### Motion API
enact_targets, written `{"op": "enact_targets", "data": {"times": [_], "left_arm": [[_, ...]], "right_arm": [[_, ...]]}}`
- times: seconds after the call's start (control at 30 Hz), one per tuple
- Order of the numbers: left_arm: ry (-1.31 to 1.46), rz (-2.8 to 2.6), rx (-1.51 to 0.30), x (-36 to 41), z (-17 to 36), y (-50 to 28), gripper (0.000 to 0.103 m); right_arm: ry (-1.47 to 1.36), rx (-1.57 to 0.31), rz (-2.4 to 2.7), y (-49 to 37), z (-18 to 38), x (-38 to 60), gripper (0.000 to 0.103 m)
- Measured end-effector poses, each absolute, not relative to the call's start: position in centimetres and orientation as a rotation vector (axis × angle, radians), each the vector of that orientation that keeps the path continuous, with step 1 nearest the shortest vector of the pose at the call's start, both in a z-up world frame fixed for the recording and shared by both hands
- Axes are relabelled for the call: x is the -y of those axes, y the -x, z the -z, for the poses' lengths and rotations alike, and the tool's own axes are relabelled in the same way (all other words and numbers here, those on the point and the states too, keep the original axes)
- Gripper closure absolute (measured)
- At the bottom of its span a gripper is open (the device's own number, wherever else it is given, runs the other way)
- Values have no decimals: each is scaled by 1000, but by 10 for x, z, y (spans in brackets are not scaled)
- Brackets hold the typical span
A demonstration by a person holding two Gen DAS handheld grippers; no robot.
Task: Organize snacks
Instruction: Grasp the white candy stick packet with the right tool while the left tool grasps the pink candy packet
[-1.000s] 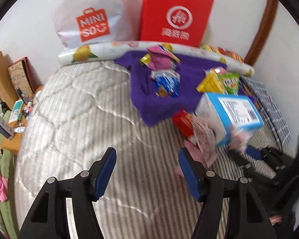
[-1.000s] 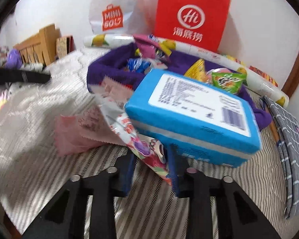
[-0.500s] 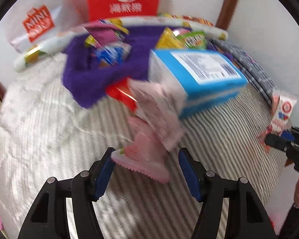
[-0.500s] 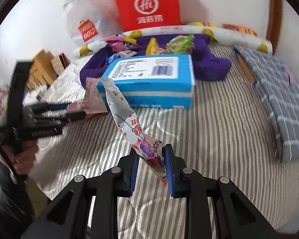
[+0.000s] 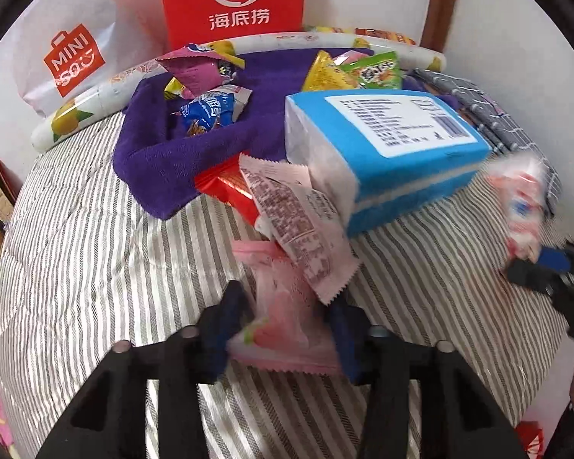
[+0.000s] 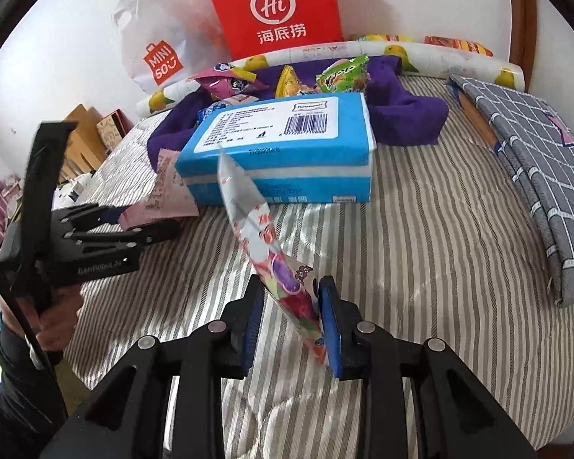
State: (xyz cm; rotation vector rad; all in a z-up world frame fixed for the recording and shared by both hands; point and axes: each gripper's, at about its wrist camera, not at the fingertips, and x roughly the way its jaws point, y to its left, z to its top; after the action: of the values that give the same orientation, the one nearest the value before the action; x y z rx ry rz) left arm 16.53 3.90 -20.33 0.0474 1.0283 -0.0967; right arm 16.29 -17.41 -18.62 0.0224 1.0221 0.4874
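Note:
My left gripper (image 5: 283, 329) has its jaws around a pink snack packet (image 5: 287, 317) lying on the striped bed; the fingers look closed against it. A pale pink printed packet (image 5: 298, 222) and a red packet (image 5: 229, 187) lie just beyond, beside a blue box (image 5: 386, 149). My right gripper (image 6: 291, 317) is shut on a colourful long snack packet (image 6: 271, 252) and holds it upright above the bed. More snacks (image 5: 210, 107) lie on a purple towel (image 5: 160, 157).
A red Hi bag (image 6: 275, 7) and a white Miniso bag (image 6: 157, 49) lean on the wall behind a rolled fruit-print mat (image 6: 421, 53). A grey checked folded cloth (image 6: 535, 176) lies at the right. Boxes (image 6: 92, 130) stand left of the bed.
My left gripper moved forward and closed in on the pink packet. My right gripper pulled back from the blue box with the colourful packet held in it.

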Motion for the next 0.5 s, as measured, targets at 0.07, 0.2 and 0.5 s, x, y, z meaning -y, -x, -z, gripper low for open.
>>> {"op": "enact_targets", "data": {"times": [0.07, 0.2, 0.5], "left_arm": [[-48, 101, -1034, -42, 201, -157, 74], [1, 102, -1052, -57, 197, -141, 75], [46, 97, -1021, -63, 202, -139, 62]], "right_arm": [[-29, -1014, -475, -167, 188, 172, 73], [-5, -1005, -453, -175, 193, 165, 72], [-20, -990, -463, -185, 205, 156, 67]]}}
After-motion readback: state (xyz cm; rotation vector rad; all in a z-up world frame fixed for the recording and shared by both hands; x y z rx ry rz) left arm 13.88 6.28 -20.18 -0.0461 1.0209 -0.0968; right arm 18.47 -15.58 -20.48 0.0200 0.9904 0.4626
